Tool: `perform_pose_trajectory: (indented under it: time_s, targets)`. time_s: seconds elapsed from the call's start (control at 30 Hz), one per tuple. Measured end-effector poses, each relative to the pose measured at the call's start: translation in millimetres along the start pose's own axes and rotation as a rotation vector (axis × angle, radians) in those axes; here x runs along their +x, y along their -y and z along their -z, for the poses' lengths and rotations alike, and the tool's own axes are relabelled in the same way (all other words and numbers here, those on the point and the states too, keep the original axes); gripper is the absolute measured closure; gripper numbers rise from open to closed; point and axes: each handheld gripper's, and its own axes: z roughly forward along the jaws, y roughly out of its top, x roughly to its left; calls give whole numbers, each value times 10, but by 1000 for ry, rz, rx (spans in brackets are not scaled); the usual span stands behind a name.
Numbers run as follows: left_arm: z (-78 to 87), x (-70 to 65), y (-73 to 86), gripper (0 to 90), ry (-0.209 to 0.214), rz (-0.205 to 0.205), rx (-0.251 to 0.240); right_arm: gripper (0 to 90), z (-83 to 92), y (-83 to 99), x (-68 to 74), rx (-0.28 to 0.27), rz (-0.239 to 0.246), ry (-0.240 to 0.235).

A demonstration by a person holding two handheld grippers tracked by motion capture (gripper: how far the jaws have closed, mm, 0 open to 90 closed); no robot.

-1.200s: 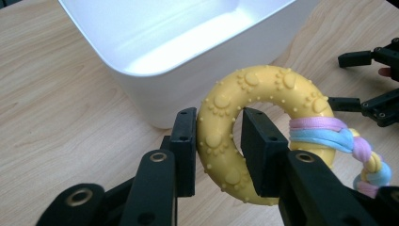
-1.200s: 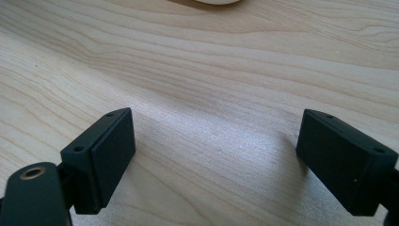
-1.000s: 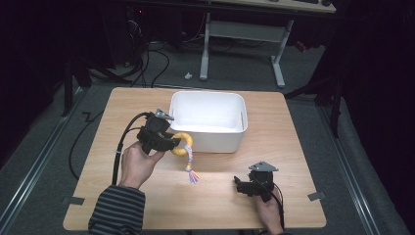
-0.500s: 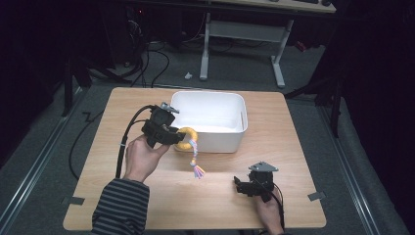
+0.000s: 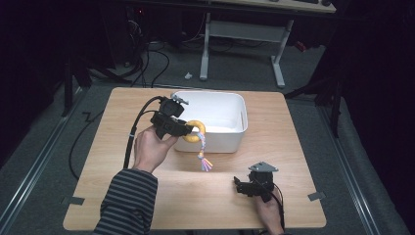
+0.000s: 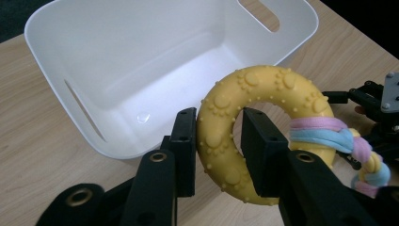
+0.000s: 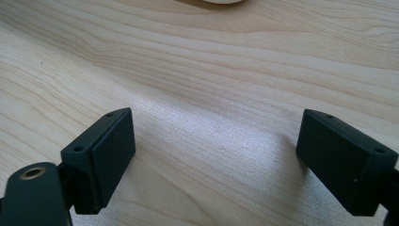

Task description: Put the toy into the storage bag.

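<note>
Jaws: left gripper (image 6: 219,155) clamps yellow ring toy (image 6: 263,127) | right gripper (image 7: 226,155) apart, idle, lower right | toy at frame centre, over white bin (image 5: 230,105) near rim | risk: dangling rope tail (image 5: 204,161) may snag rim.

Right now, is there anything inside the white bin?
The white bin looks empty: the left gripper view shows a bare floor and walls. The yellow ring toy, clamped in the left gripper, hangs at the near rim and hides a small patch of floor.
</note>
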Motion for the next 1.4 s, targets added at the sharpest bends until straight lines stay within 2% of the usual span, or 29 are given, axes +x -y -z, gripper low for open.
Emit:
perform_pose_trajectory:
  time_s: [0.3, 0.5, 0.6, 0.87, 1.2, 1.4]
  targets:
    - [-101, 9, -163, 671, -2, 16, 19, 123, 5, 3, 3, 1, 1, -3]
    - [-169, 16, -265, 671, 9, 33, 17, 123, 8, 7, 3, -1, 5, -5]
    - [-190, 25, -300, 671, 1, 36, 18, 123, 9, 7, 4, 0, 4, -6]
    - [-220, 93, -350, 671, -16, 56, 19, 123, 12, 7, 7, 3, -1, -6]
    - [-261, 240, -373, 671, -31, 113, 2, 123, 11, 8, 6, 2, 1, -6]
    - [-290, 279, -392, 671, -46, 120, -3, 123, 11, 8, 5, 2, 3, -6]
